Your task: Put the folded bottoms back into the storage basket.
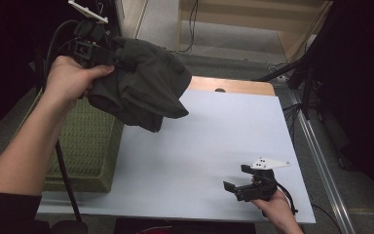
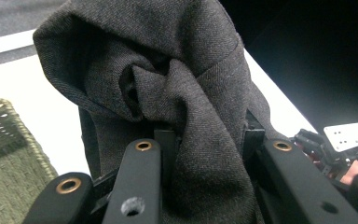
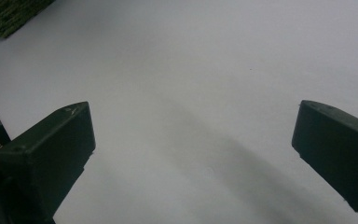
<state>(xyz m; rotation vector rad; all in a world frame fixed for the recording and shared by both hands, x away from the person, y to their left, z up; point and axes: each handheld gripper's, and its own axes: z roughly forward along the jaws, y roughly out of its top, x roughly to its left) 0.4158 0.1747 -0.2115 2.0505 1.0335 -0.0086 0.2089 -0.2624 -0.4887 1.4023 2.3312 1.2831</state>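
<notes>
ITEM: dark grey garment, 1 pc.

High view: garment (image 1: 141, 83) was bunched and held in the air by the left claw (image 1: 108, 54), above the bench's (image 1: 214, 141) far-left corner and the green woven basket (image 1: 85, 146) beside it. No part touched the bench or basket. Bulk hung from the claw toward bench centre and down; long axis approx. from upper left to lower right, loose end lowest. Right claw (image 1: 236, 183) was low at the near-right bench edge, well apart from the garment.

Left claw view: jaws were pinching a thick fold of garment (image 2: 186, 93); cloth filled the gap betw. them. Basket (image 2: 4, 154) seen lower left.

Right claw view: right claw (image 3: 193, 154) was spread wide, nothing betw. the jaws, bare white bench (image 3: 191, 60) below.

Status (est.): pickup done, cloth lifted clear. Left to do: prob. lay it out on the bench or drop it in the basket; cannot tell which. Right claw not yet engaged.
</notes>
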